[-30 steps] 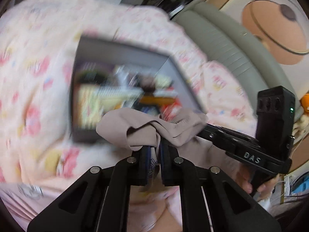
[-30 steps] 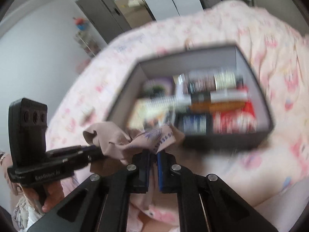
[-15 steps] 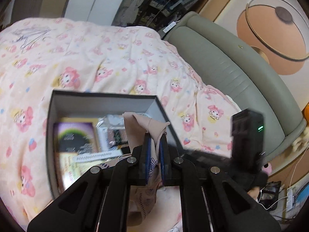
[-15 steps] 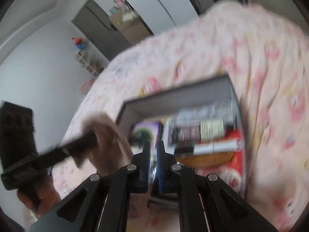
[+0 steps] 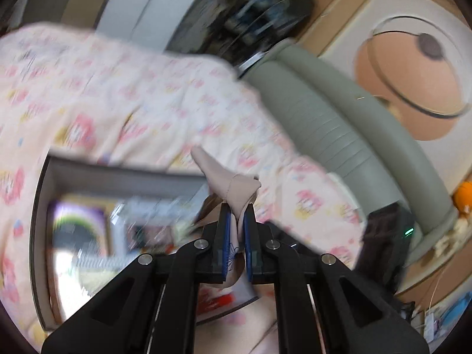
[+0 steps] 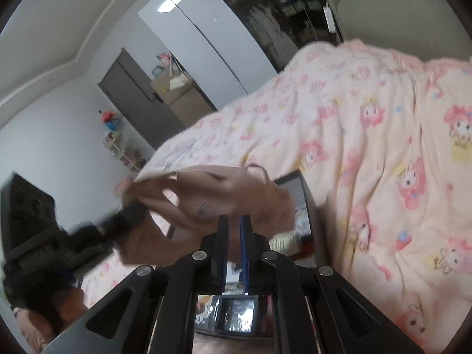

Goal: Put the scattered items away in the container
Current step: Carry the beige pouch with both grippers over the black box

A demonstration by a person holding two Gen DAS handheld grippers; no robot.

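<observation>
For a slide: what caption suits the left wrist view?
Left gripper holding beige cloth over the grey box.

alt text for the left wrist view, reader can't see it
The left gripper is clamped on a beige cloth above an open grey box of blurred packets and booklets. The box sits on a pink cartoon-print quilt, with a grey-green headboard to the right.

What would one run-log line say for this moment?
left gripper: shut on beige cloth | right gripper: shut on cloth | over grey box | not released
</observation>
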